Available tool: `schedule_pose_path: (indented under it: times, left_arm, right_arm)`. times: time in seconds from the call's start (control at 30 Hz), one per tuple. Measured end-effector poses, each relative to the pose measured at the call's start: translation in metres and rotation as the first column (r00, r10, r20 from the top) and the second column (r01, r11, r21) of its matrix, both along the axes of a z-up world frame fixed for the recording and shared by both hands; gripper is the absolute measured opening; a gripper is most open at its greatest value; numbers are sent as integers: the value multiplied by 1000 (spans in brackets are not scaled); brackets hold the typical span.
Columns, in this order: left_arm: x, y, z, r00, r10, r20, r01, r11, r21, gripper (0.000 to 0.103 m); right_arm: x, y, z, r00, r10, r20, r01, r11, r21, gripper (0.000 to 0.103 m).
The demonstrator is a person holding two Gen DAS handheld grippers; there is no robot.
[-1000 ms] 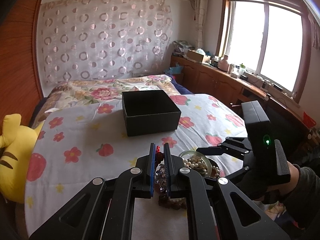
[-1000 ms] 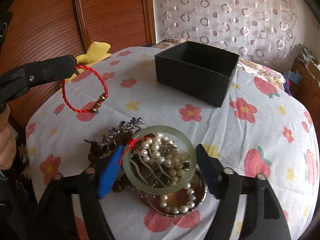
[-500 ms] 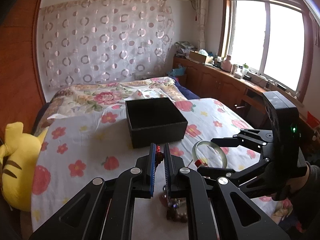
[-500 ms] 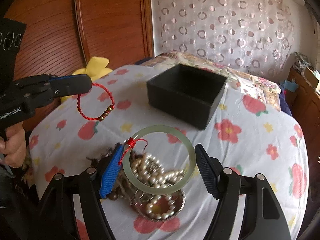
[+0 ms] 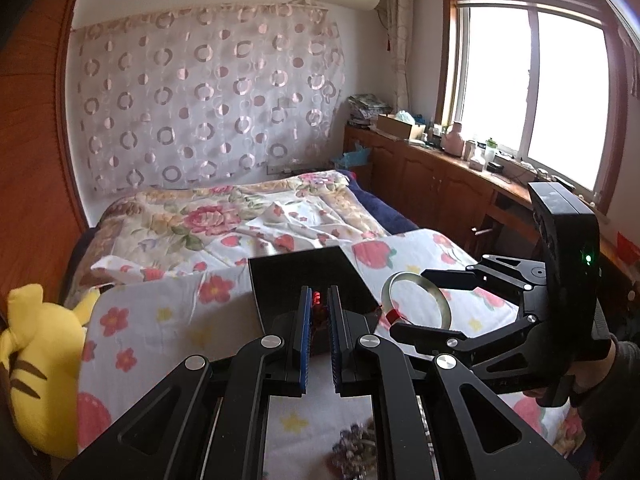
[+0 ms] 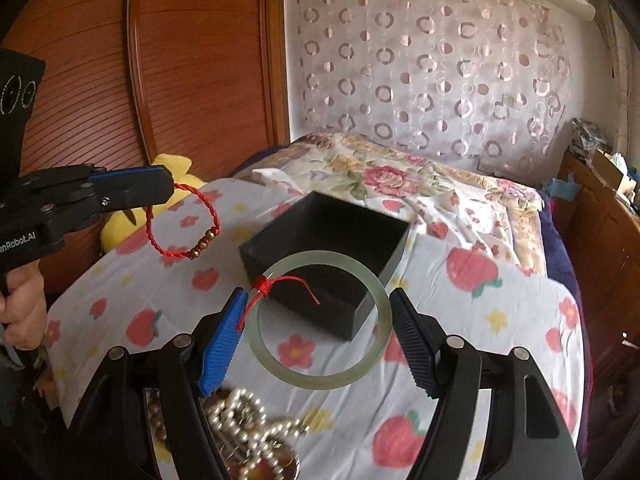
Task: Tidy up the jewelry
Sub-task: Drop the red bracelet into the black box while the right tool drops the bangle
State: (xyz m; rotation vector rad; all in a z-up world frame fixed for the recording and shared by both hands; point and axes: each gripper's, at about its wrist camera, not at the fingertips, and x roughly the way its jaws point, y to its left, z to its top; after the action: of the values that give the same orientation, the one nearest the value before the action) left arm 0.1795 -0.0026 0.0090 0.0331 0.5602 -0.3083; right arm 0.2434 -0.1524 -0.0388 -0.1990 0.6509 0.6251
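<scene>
My left gripper (image 5: pixel 319 316) is shut on a red cord bracelet (image 6: pixel 182 222) with gold beads, which hangs in the air left of the open black box (image 6: pixel 324 236). Only a red bit of it (image 5: pixel 317 295) shows between the jaws in the left wrist view. My right gripper (image 6: pixel 318 334) is shut on a pale green jade bangle (image 6: pixel 320 378) with a red tassel, held flat just in front of the box's near corner. The bangle also shows in the left wrist view (image 5: pixel 442 304), right of the box (image 5: pixel 308 268).
A pile of pearl strands (image 6: pixel 248 420) and other jewelry lies on a small dish under my right gripper. A yellow plush toy (image 5: pixel 44 360) sits at the left edge of the flowered cloth (image 6: pixel 460 320). A wooden headboard (image 6: pixel 192 60) stands behind.
Both grippers have risen from the jewelry pile and moved forward toward the black box, the right one lifting the jade bangle off the pearls, the left one carrying the red bracelet.
</scene>
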Motion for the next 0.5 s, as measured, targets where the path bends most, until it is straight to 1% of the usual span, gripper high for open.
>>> schedule_pose_path:
  times: [0.1,0.27,0.5]
  left_arm:
    - [8,-2,2,1000,-1,-4,1,1000,-6,7]
    - [39,-4,-2,1000,3,-20,-3,1000,-2,7]
    - [79,0,-22,997,7,-75,-10,1000,-28,7]
  right_arm:
    - [11,5,0,1000,10,9,-10,1000,-3,74]
    - [28,15,-9,1000,26,4,-26,999,-21,74]
    - [47,16,-20,999,39,-23,-39,999,5,74]
